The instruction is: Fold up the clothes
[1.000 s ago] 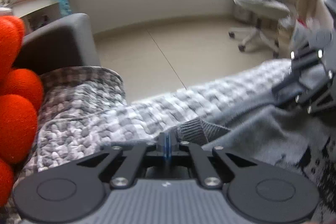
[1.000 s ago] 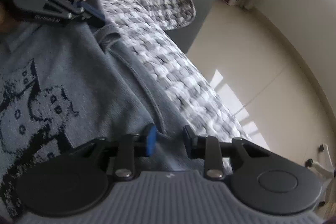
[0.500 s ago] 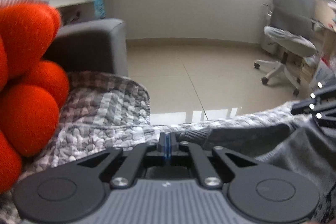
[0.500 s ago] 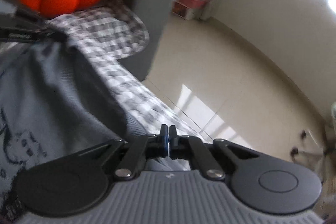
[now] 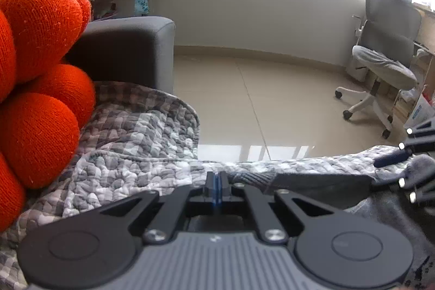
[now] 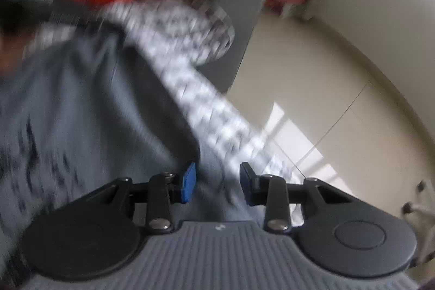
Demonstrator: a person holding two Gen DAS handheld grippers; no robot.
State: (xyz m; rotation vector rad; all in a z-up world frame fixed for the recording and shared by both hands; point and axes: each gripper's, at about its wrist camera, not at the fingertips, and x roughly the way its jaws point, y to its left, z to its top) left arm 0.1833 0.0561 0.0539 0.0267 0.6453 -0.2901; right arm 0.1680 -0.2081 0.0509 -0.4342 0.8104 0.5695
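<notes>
- From the left wrist we look low and close over the checkered blanket (image 5: 141,154), facing the floor and the far office chair (image 5: 386,59).
- From the right wrist we look down, close on the grey sweater (image 6: 81,113); this view is blurred.
- Both views share the blanket, the orange cushion (image 5: 38,99) and the grey armrest (image 5: 127,50).

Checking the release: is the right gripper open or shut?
Open: the right gripper shows a wide gap between its fingers, sweater beneath.

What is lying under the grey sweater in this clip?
The grey sweater lies on a grey-and-white checked quilt, which shows past its edge. What the quilt covers beneath the sweater is hidden; only a dark sofa arm shows beyond.
</notes>
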